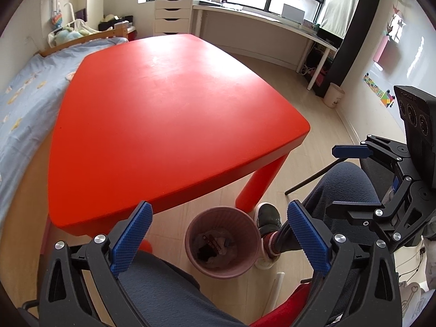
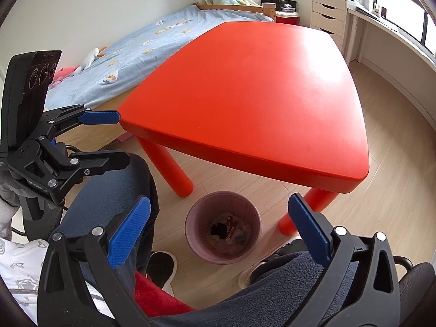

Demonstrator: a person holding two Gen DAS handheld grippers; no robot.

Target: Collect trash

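Pink wastebasket (image 1: 222,241) with wrappers (image 1: 214,246), their print unreadable, stands below both wide, empty hand-held grippers, left (image 1: 220,241) and right (image 2: 218,235), before the red tabletop (image 1: 169,114).

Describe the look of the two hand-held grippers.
Both match. The left hand-held gripper and right hand-held gripper have black angular linkage arms with silver screw heads and triangular cut-outs. Each finger carries a blue ribbed pad. A black camera block with three round lenses rides on top.
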